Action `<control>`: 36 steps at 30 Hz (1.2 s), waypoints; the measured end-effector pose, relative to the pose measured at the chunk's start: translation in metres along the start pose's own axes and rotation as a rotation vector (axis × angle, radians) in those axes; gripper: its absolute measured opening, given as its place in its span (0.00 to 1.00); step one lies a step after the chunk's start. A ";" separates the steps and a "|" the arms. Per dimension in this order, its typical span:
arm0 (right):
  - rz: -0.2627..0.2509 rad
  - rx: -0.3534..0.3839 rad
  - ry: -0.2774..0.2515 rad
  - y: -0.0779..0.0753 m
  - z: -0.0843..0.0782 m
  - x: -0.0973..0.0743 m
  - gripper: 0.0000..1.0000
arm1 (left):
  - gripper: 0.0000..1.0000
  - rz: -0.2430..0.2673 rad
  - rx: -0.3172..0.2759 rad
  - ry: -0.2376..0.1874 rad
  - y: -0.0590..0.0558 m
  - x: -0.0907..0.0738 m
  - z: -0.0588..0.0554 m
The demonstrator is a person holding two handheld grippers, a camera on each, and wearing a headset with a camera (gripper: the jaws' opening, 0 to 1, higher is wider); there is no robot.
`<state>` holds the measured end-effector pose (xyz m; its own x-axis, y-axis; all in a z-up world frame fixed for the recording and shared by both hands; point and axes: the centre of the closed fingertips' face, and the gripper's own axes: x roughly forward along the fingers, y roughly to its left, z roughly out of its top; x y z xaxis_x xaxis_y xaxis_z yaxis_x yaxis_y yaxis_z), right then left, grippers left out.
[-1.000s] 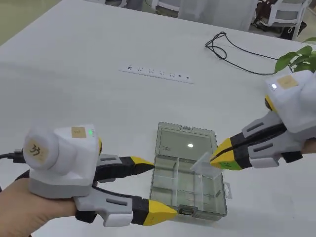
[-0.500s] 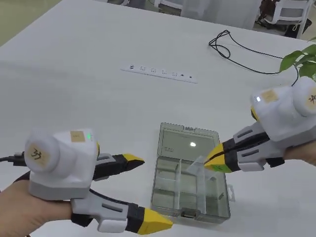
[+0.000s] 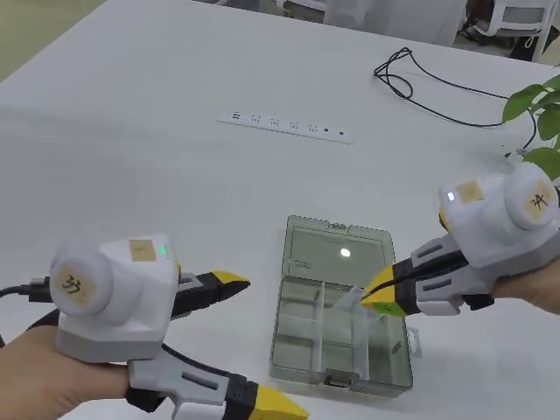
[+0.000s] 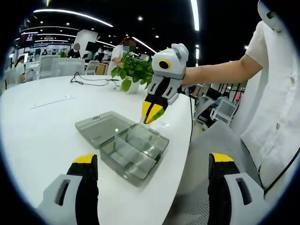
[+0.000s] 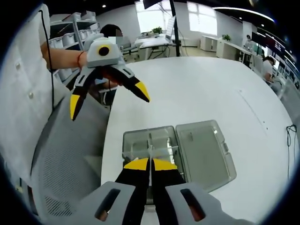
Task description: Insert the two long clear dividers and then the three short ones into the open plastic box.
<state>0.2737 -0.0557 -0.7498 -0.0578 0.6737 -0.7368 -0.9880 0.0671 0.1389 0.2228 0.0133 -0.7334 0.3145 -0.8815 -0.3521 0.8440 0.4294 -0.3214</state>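
The open clear plastic box (image 3: 308,350) lies on the white table with its lid (image 3: 339,249) flat behind it, and clear dividers stand inside. My right gripper (image 3: 378,294) is shut on a short clear divider (image 3: 350,297) and holds it down into the tray's right half. In the right gripper view the divider (image 5: 151,149) shows as a thin edge between the shut jaws, over the box (image 5: 136,140). My left gripper (image 3: 256,344) stands open and holds nothing, just left of the box. The left gripper view shows the box (image 4: 124,145) and the right gripper (image 4: 152,115) above it.
A white power strip (image 3: 284,128) lies further back on the table. A black cable (image 3: 420,83) coils at the back right beside a green plant (image 3: 538,105). The table's near edge runs close to the box (image 4: 140,173). A person's white-clad body stands behind it.
My right gripper has come down and the divider has swung from a slant above the box to nearly upright inside it. My left gripper has drawn back a little from the box.
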 end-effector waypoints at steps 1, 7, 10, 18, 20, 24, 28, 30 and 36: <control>-0.001 0.003 -0.001 -0.001 -0.001 0.000 0.03 | 1.00 0.002 0.000 0.000 0.000 0.000 0.000; -0.004 0.011 -0.001 -0.006 -0.006 0.002 0.03 | 1.00 0.002 -0.005 -0.001 0.000 0.001 0.000; -0.003 0.013 0.000 -0.004 -0.006 0.002 0.03 | 1.00 0.002 -0.011 -0.002 0.000 0.001 0.000; -0.004 -0.015 0.000 0.000 -0.005 0.005 0.03 | 1.00 -0.002 -0.013 -0.003 -0.001 0.002 0.000; -0.005 -0.048 -0.002 0.002 -0.003 0.006 0.03 | 1.00 -0.001 -0.014 -0.003 -0.001 0.002 0.000; -0.002 -0.089 -0.002 0.005 -0.002 0.009 0.02 | 0.99 -0.005 -0.016 -0.003 -0.002 0.002 -0.001; -0.001 -0.108 0.000 0.005 -0.003 0.010 0.02 | 0.99 -0.005 -0.018 -0.004 -0.002 0.002 -0.001; -0.001 -0.114 -0.001 0.004 -0.003 0.010 0.02 | 0.99 -0.006 -0.021 -0.005 -0.002 0.003 -0.001; 0.001 -0.122 0.003 0.002 -0.004 0.013 0.02 | 0.99 -0.005 -0.022 -0.003 -0.002 0.003 -0.001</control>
<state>0.2702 -0.0497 -0.7620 -0.0590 0.6716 -0.7385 -0.9980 -0.0239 0.0580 0.2216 0.0102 -0.7350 0.3118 -0.8843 -0.3477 0.8358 0.4293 -0.3424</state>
